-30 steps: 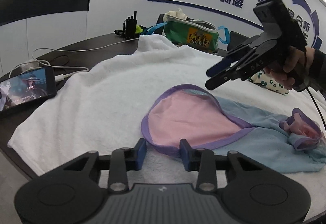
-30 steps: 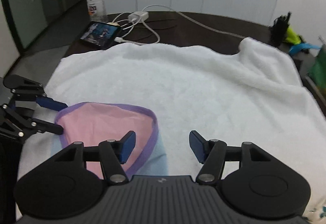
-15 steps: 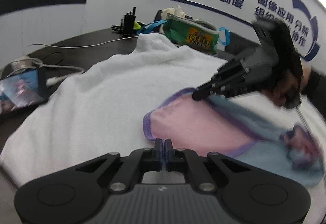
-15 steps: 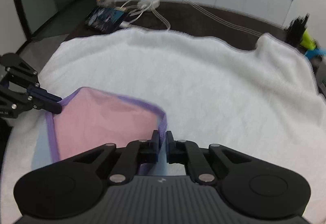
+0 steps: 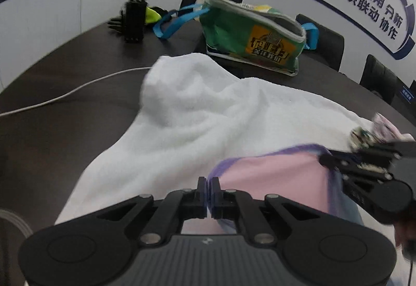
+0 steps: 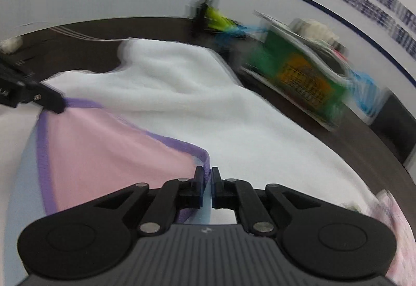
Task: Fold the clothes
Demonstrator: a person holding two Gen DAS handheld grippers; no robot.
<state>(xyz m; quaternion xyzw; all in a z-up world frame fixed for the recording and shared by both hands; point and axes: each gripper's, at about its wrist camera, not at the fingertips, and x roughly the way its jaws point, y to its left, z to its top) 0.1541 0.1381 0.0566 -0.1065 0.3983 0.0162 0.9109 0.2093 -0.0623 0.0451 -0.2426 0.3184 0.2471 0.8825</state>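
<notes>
A small garment with a pink lining (image 5: 275,176), purple trim and a light blue outside lies on a white towel (image 5: 208,114). My left gripper (image 5: 208,191) is shut on its purple hem at one corner. My right gripper (image 6: 207,182) is shut on the hem at the other corner; the pink lining (image 6: 104,150) stretches between the two. The right gripper also shows at the right of the left wrist view (image 5: 325,159), and the left gripper at the left edge of the right wrist view (image 6: 58,103). The right wrist view is motion-blurred.
A green zip bag (image 5: 249,36) with blue straps sits on the dark table (image 5: 65,72) behind the towel. A black radio (image 5: 134,18) stands at the far left, and a white cable (image 5: 65,96) runs across the table. Patterned clothes (image 5: 374,129) lie at the right.
Both grippers shut on the garment's purple hem and have lifted and carried it forward over the towel. The views have swung towards the green bag.
</notes>
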